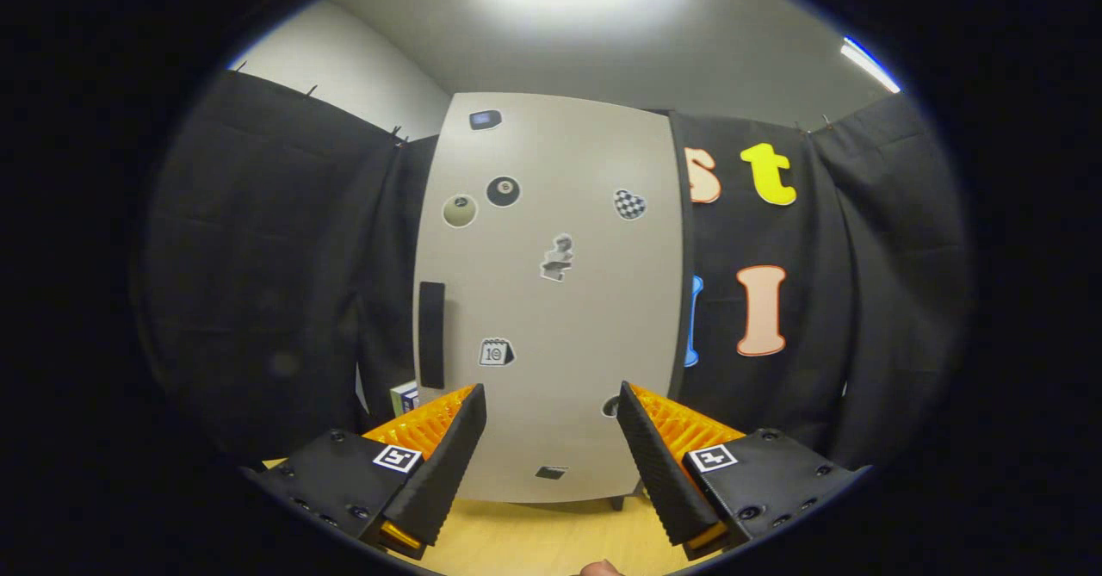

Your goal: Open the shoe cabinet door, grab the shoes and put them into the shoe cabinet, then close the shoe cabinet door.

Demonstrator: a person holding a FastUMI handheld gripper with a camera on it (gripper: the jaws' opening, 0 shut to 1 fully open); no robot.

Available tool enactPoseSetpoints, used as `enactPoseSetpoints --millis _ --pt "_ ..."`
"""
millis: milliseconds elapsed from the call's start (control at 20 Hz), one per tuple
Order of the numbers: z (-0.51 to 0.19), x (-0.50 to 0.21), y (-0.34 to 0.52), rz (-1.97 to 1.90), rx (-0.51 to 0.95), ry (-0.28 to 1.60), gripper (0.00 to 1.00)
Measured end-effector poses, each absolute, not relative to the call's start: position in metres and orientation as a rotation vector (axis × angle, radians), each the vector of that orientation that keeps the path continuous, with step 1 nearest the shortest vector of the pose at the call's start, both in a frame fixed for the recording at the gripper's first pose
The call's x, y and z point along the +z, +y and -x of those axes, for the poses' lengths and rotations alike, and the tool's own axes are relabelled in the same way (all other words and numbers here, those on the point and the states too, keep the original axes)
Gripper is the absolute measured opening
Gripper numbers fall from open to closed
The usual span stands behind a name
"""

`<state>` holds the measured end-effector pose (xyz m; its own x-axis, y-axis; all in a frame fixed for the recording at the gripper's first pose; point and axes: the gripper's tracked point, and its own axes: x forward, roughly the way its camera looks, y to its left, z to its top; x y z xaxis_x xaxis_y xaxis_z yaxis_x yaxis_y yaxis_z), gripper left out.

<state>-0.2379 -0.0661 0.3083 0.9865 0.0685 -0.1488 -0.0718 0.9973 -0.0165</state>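
Note:
A tall pale grey shoe cabinet (551, 300) stands straight ahead on a wooden floor, its door shut and dotted with several stickers. A dark vertical handle strip (431, 335) sits at the door's left edge, just above my left finger. My gripper (551, 404) is open, with nothing between the fingers. It hangs in front of the door's lower half, apart from it.
Black cloth walls flank the cabinet on both sides. A small box (404, 398) stands on the floor at the cabinet's left foot, behind my left finger. The wooden floor (534, 537) runs between the fingers. A fingertip of a hand (600, 568) peeks in below.

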Motion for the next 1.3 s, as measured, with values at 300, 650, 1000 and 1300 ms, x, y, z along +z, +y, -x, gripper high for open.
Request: enactPoseSetpoints --millis 300,650,1000,1300 --pt "0.29 0.323 -0.194 -0.041 -0.176 0.108 0.96" --pt "0.317 0.331 -0.248 -0.063 -0.259 0.097 0.97" --pt "0.321 0.327 -0.249 -0.056 -0.215 0.105 0.97" --pt "0.32 0.329 -0.248 -0.067 -0.21 0.098 0.97"
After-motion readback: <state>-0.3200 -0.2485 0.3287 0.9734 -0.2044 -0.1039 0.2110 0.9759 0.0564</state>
